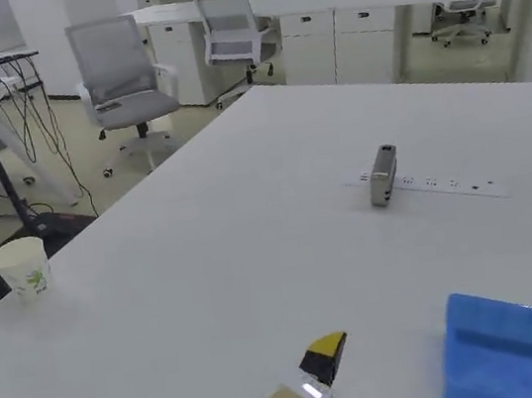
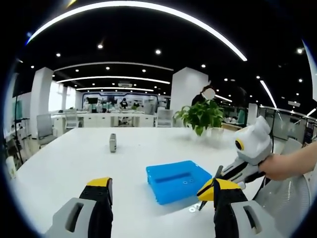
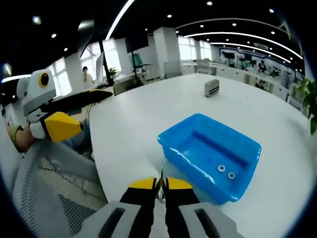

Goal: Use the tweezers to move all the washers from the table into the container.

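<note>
Cropped at the head view's near and right edges: container [image 1: 514, 347]. Clipped at its near edge, side untellable: a gripper [image 1: 324, 356]. Mostly buried between jaws of the right gripper [image 3: 160, 188]: tweezers [image 3: 161, 173]. Too small for detail: washers [image 3: 219, 169].

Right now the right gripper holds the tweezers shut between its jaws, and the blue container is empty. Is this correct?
Not fully. The right gripper does hold the tweezers shut between its jaws, but the blue container is not empty: two washers lie on its floor. The right gripper view shows this.
</note>
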`<state>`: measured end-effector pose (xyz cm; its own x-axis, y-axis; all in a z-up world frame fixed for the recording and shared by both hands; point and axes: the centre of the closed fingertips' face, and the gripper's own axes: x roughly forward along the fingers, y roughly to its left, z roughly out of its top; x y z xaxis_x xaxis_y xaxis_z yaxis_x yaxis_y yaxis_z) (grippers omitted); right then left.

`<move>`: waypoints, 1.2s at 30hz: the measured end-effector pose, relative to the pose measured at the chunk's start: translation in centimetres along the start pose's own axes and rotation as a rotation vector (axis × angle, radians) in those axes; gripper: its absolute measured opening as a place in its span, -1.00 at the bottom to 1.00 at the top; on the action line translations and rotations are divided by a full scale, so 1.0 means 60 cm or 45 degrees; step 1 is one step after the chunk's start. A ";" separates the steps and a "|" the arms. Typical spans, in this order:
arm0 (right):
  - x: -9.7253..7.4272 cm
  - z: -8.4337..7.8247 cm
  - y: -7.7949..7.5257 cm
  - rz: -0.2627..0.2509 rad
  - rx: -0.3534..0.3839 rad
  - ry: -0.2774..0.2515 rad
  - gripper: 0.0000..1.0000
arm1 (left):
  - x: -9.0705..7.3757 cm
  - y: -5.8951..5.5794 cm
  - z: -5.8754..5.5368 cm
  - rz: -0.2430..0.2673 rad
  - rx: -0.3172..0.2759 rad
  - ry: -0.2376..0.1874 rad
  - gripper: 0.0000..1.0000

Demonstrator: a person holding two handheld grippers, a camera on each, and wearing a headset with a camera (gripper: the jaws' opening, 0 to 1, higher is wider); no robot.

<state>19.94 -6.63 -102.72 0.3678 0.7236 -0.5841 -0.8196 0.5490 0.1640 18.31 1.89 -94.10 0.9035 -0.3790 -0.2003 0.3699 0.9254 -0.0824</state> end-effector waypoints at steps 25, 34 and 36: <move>-0.031 0.075 -0.030 -0.103 0.089 -0.114 -0.95 | 0.006 -0.004 -0.006 -0.059 0.009 0.004 0.85; -0.022 0.113 -0.056 -0.096 0.175 -0.167 -0.94 | 0.007 -0.005 -0.009 -0.065 0.016 0.017 0.82; -0.015 0.119 -0.065 -0.100 0.157 -0.160 -0.94 | 0.008 -0.006 -0.012 -0.069 0.026 0.028 0.82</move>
<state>25.94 -6.48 -97.16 0.4866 0.7188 -0.4965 -0.7290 0.6473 0.2227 18.42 1.37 -94.87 0.8771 -0.4282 -0.2178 0.4227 0.9033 -0.0737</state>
